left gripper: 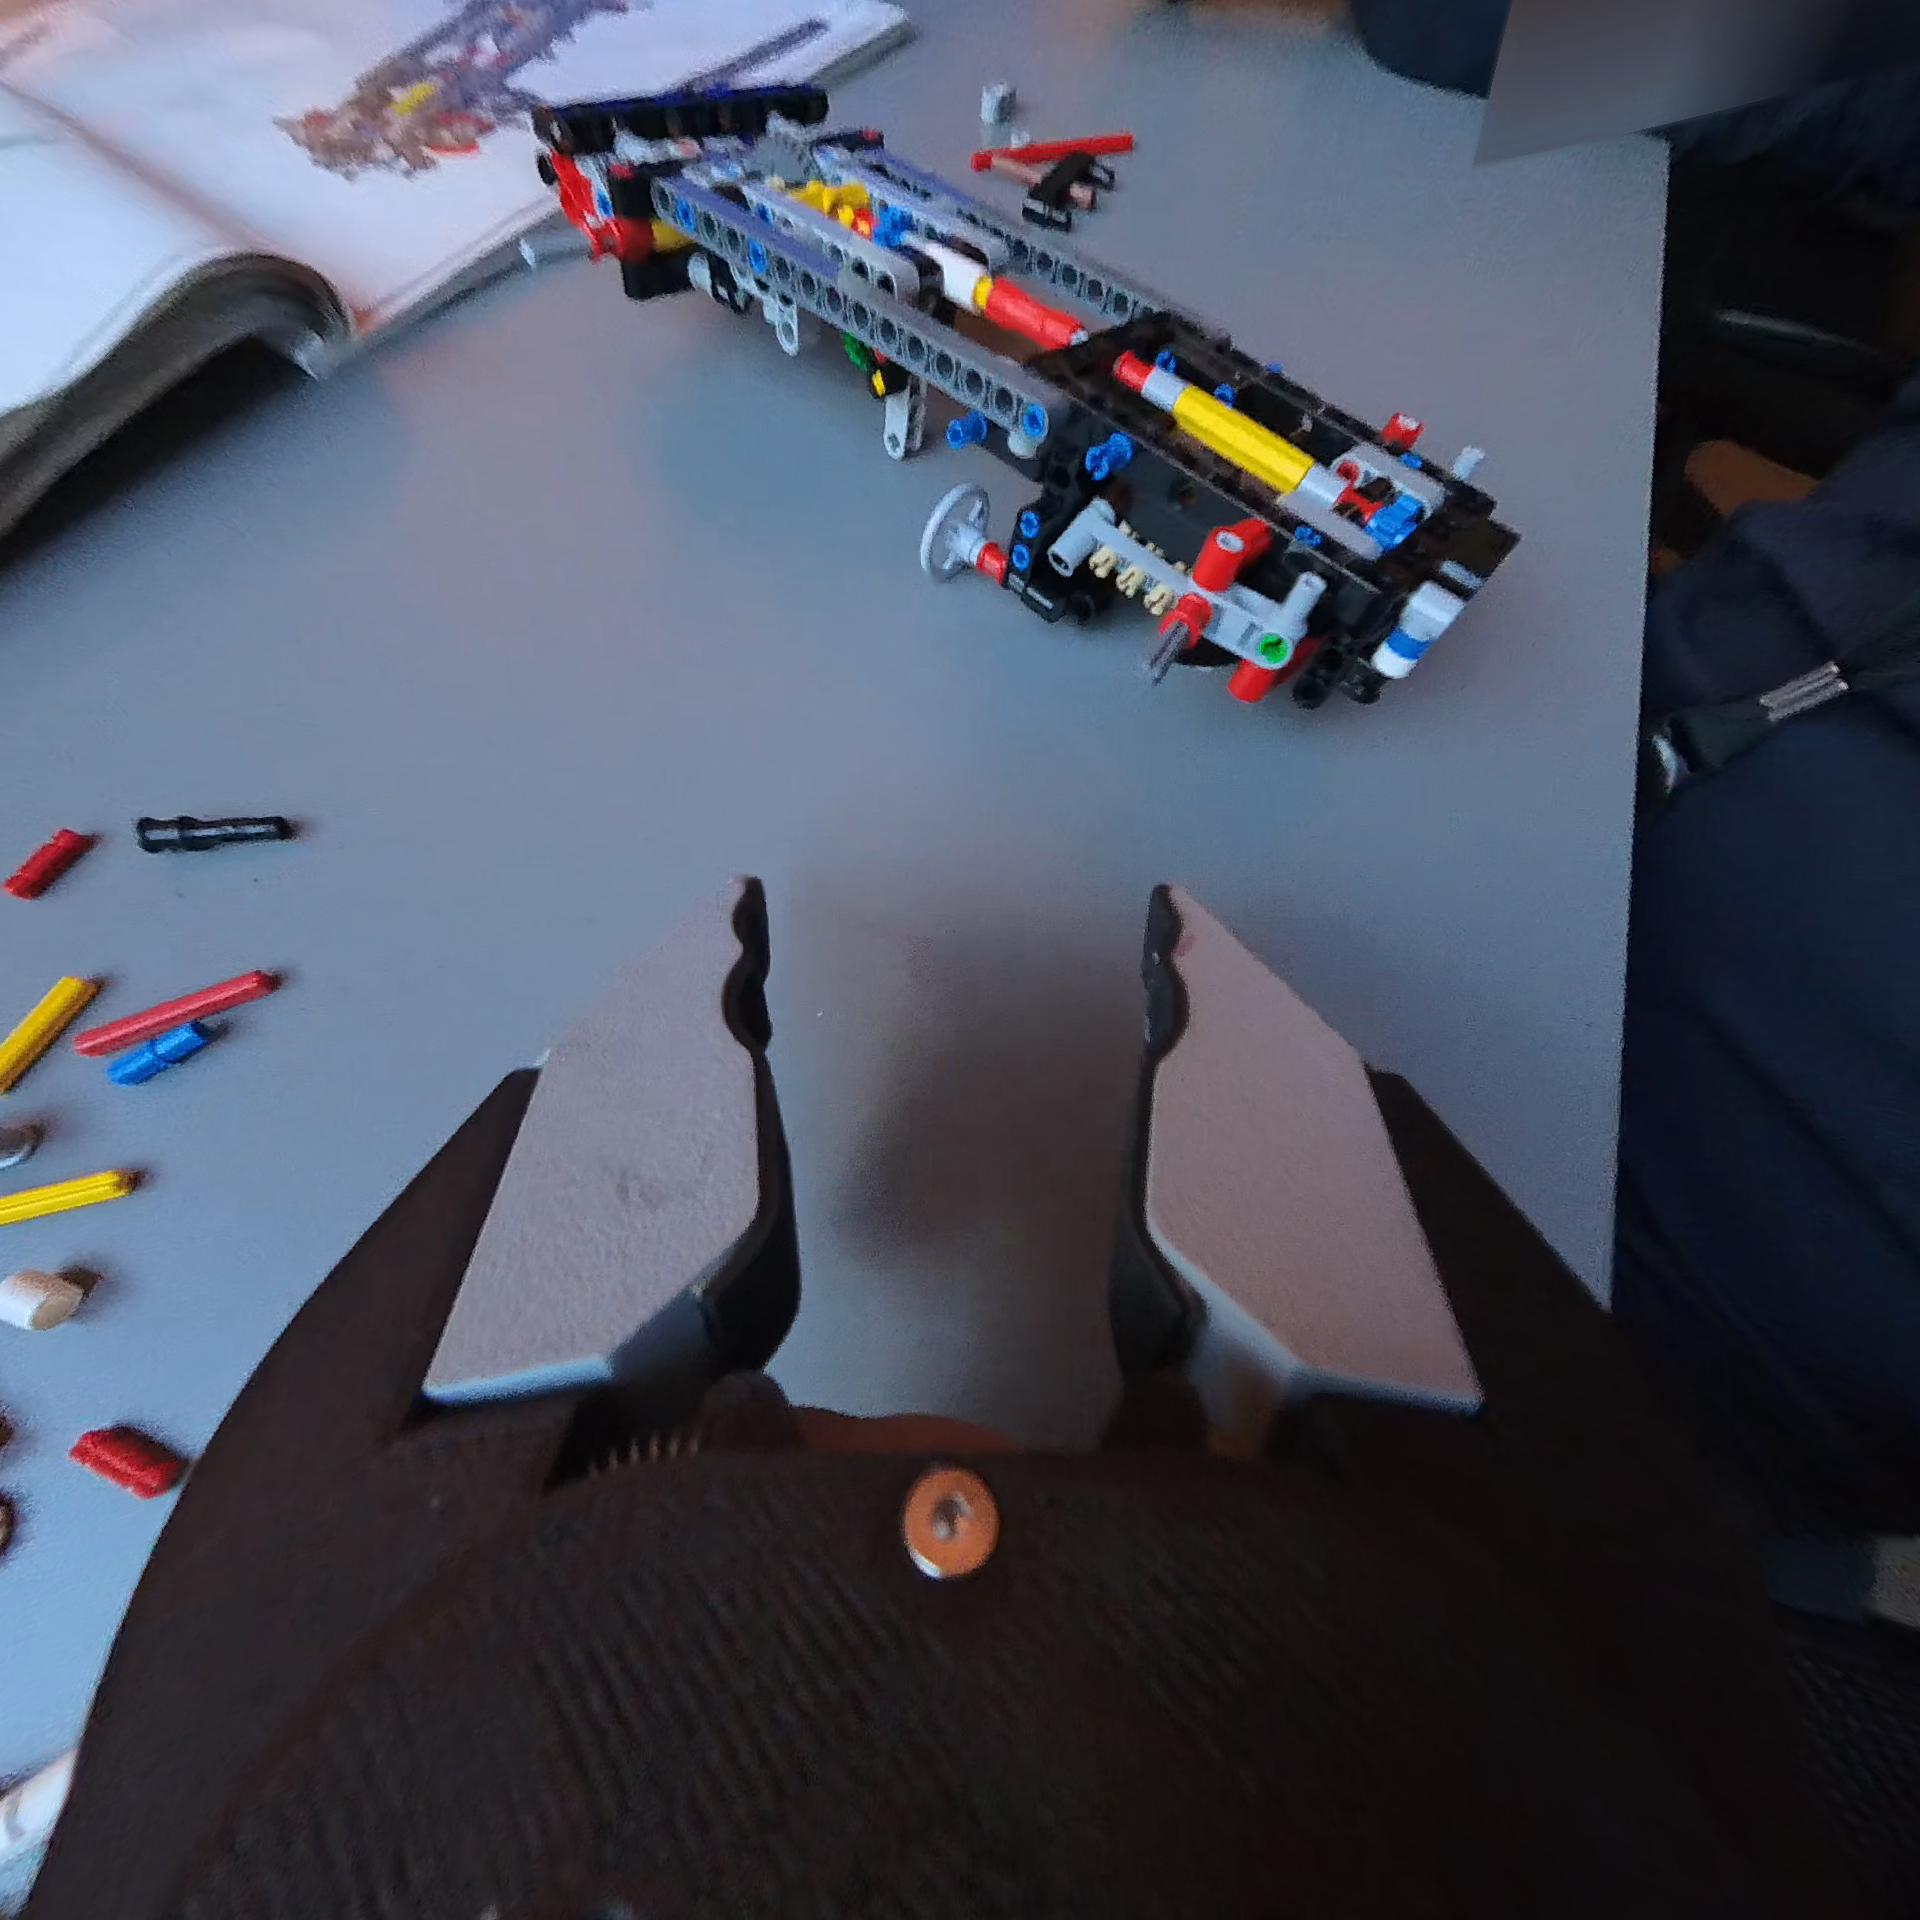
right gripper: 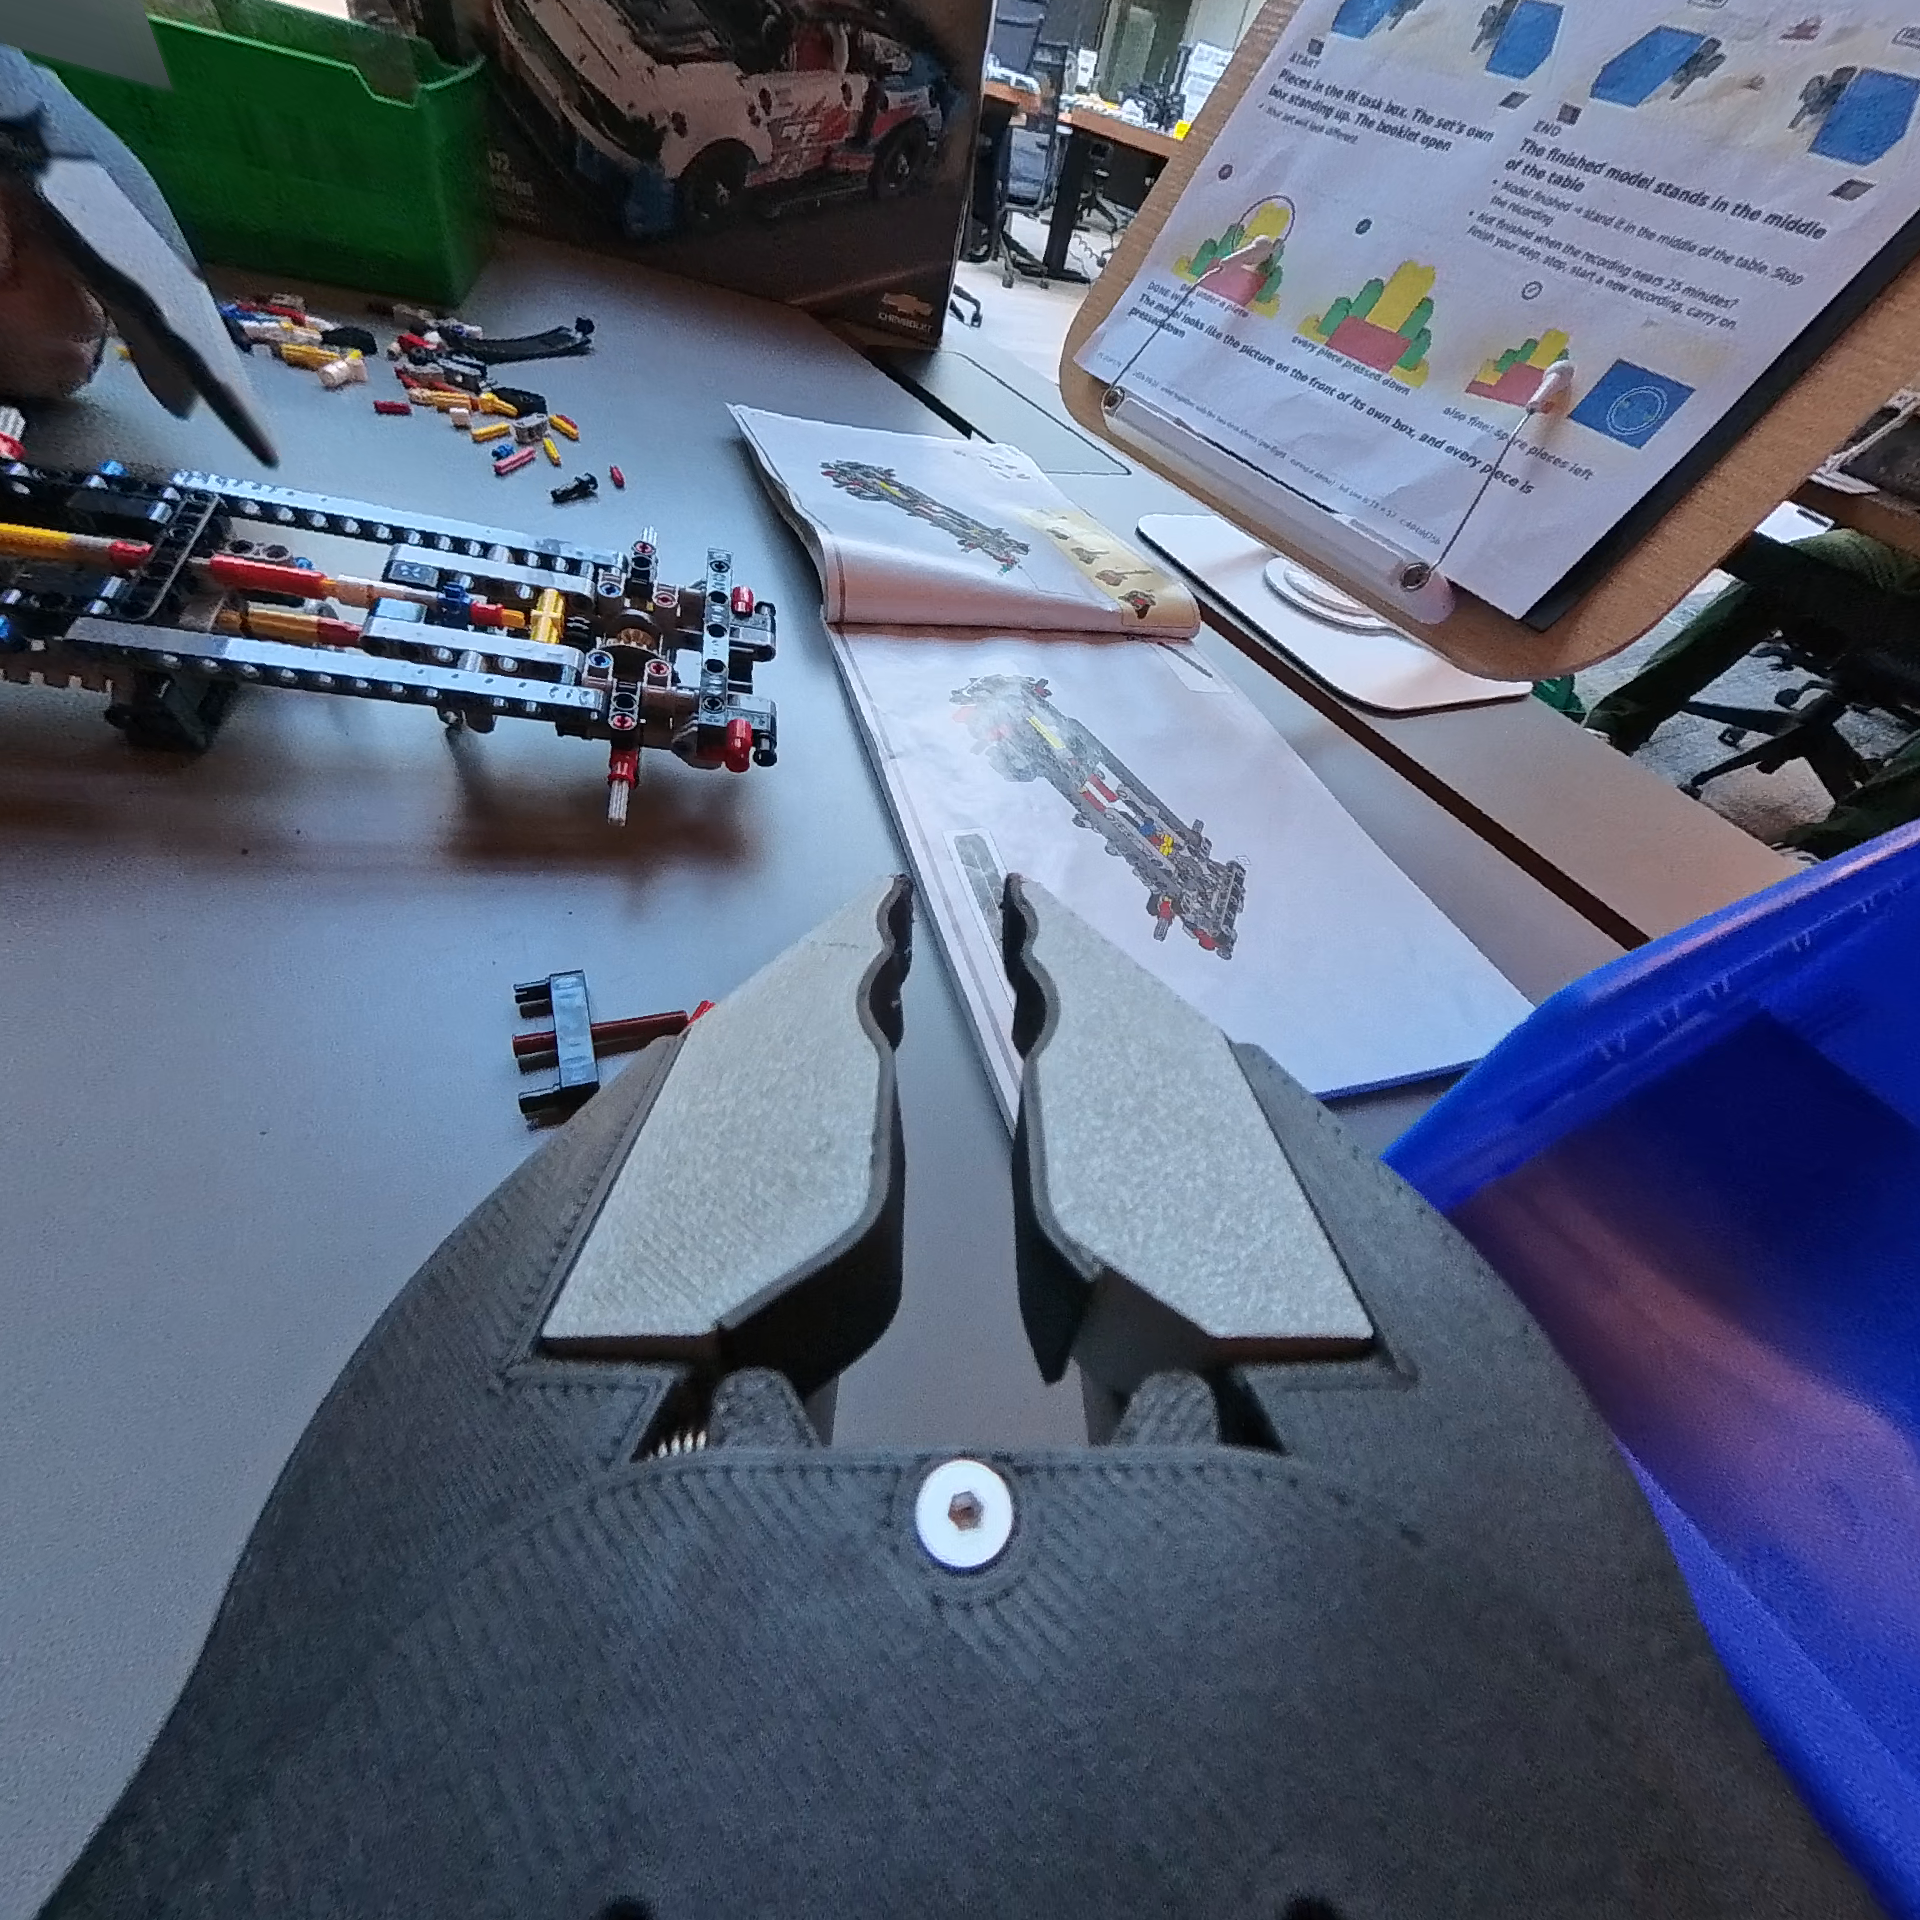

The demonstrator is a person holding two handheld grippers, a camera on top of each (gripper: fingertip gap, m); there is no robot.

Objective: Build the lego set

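Left gripper [left gripper: 956,904] wide open, bare, over grey table [left gripper: 520,644], near long grey-black brick-built chassis [left gripper: 1039,374]. Right gripper [right gripper: 956,904] narrowly parted, bare, over open instruction booklet [right gripper: 1299,883], beside small black-and-dark-red pin assembly [right gripper: 566,1044].

The left gripper [left gripper: 956,894] spreads its fingers wide, bare; the right gripper [right gripper: 956,888] holds its fingers narrowly parted, bare.

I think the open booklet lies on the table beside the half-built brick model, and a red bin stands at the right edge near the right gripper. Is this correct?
Not quite: the bin is blue, not red, as the right wrist view shows. The rest holds: the open booklet lies on the table beside the half-built brick model, and the bin stands at the right edge near the right gripper.
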